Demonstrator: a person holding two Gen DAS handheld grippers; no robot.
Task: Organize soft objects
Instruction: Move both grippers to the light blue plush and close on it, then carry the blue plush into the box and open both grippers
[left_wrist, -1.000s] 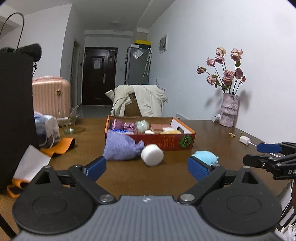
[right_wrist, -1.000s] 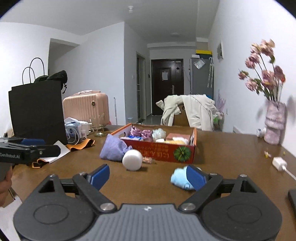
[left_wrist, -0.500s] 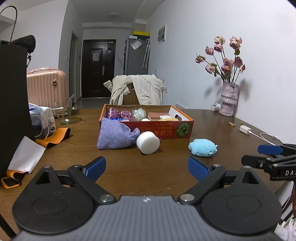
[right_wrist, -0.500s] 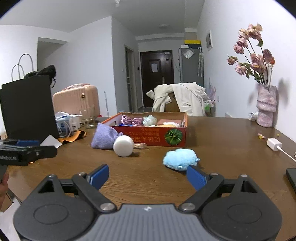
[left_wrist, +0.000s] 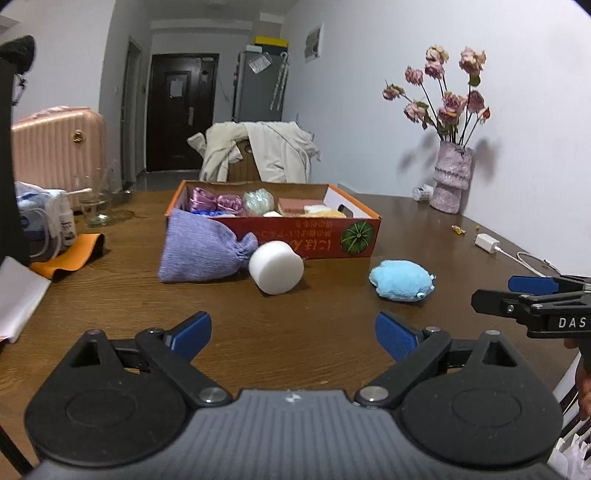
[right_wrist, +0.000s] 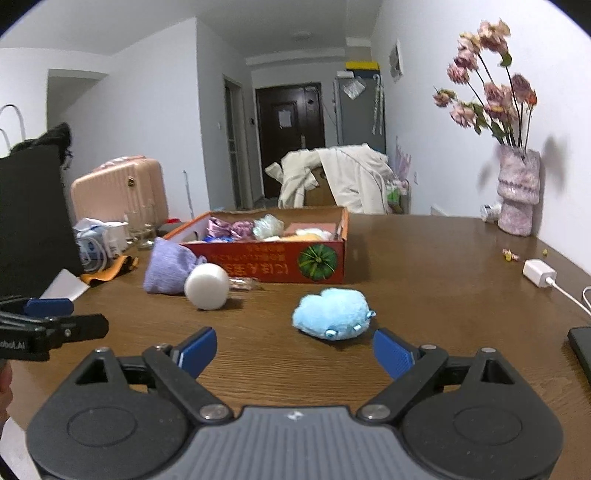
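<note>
- The right hand-held gripper (right_wrist: 291, 349) stands wide with nothing between its blue pads; the blue plush toy (right_wrist: 332, 313) lies on the worktop (right_wrist: 424, 280) just ahead of them, a little right of the midline.
- The left hand-held gripper (left_wrist: 293, 332) is also spread wide and empty, facing the white foam cylinder (left_wrist: 276, 266) and the purple drawstring pouch (left_wrist: 201, 251), both lying in front of the orange box (left_wrist: 325, 238).
- Judged risk: the plush is low and squashy, so pads closing too high could pinch only fluff and let it slip, or push it along the smooth wood.
- The cylinder lies on its side and could roll if nudged; it sits touching or nearly touching the pouch's gathered neck.
- The box already looks well filled, so a dropped item might perch on others and tumble out.
- The plush's long axis runs roughly left to right across the right wrist view, its beaded edge toward the camera.
- The pouch's neck points right, toward the cylinder.
</note>
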